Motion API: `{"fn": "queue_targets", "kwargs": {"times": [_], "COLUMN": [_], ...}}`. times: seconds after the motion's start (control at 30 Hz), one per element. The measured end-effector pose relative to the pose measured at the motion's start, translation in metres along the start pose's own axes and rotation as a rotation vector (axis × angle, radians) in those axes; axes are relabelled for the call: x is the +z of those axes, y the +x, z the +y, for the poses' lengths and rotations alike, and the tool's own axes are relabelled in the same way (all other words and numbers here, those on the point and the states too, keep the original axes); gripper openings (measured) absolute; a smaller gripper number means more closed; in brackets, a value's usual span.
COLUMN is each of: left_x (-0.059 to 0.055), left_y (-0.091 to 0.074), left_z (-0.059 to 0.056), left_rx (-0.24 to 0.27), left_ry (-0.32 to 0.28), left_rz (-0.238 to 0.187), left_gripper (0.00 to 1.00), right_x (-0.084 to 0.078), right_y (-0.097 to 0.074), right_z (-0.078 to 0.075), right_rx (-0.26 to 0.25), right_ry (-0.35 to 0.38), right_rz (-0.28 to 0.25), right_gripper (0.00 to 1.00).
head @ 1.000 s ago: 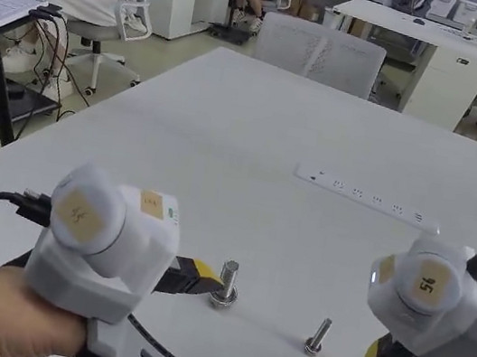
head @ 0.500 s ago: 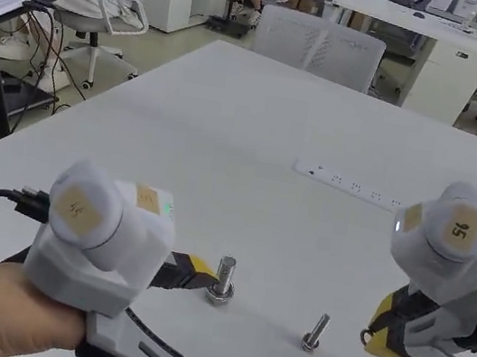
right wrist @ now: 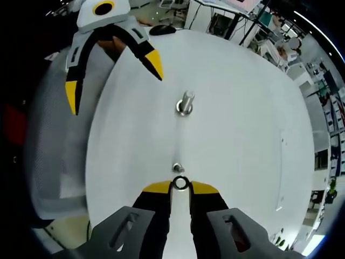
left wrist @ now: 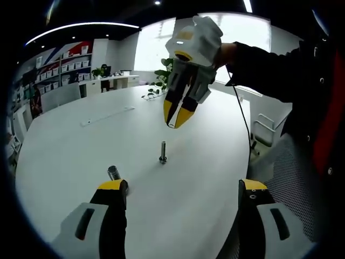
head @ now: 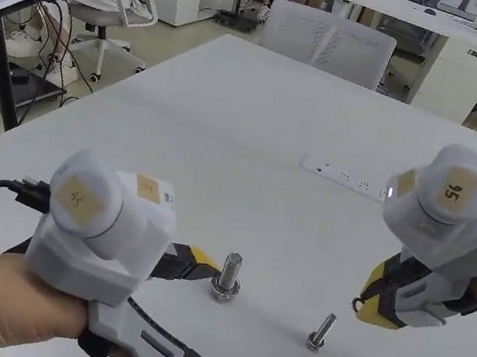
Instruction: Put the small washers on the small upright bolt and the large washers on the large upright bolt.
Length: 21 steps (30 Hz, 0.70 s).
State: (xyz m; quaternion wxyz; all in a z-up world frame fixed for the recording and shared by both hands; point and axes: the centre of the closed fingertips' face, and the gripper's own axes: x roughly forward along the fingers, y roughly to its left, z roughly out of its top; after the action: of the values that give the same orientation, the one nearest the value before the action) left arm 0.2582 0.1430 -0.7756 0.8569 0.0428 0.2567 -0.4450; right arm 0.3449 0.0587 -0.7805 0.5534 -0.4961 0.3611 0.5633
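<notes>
The large bolt (head: pixel 227 277) stands upright on the white table (head: pixel 227 140), right beside one yellow jaw tip of my left gripper (head: pixel 212 324), which is open around nothing. To its right stands the small bolt (head: pixel 320 331). My right gripper (head: pixel 367 307) hovers above and to the right of the small bolt, shut on a small washer (head: pixel 356 303). In the right gripper view the washer (right wrist: pixel 181 183) is pinched at the jaw tips, just above the small bolt (right wrist: pixel 177 168), with the large bolt (right wrist: pixel 185 102) beyond. In the left gripper view the large bolt (left wrist: pixel 113 172) touches the left jaw and the small bolt (left wrist: pixel 163 152) stands ahead.
A white power strip (head: pixel 344 178) lies further back on the table. A grey office chair (head: pixel 330 43) stands at the far edge. A side desk with cables (head: pixel 20 5) is at the left, with people seated behind.
My right gripper has risen and moved slightly left with the washer, now higher over the small bolt. The left gripper stays by the large bolt. The camera has shifted.
</notes>
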Motion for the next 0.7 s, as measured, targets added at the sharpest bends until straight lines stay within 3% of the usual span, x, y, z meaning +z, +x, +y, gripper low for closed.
{"fn": "queue_targets", "kwargs": {"times": [0.7], "left_x": [-0.001], "left_y": [0.0], "left_z": [0.002], "left_rx": [0.002], "left_ry": [-0.008], "left_rz": [-0.002], "left_gripper": [0.85], "right_x": [-0.002], "right_y": [0.031], "right_z": [-0.007], "right_rx": [0.064], "right_ry": [-0.015], "right_rz": [0.035], "right_gripper": [0.13]}}
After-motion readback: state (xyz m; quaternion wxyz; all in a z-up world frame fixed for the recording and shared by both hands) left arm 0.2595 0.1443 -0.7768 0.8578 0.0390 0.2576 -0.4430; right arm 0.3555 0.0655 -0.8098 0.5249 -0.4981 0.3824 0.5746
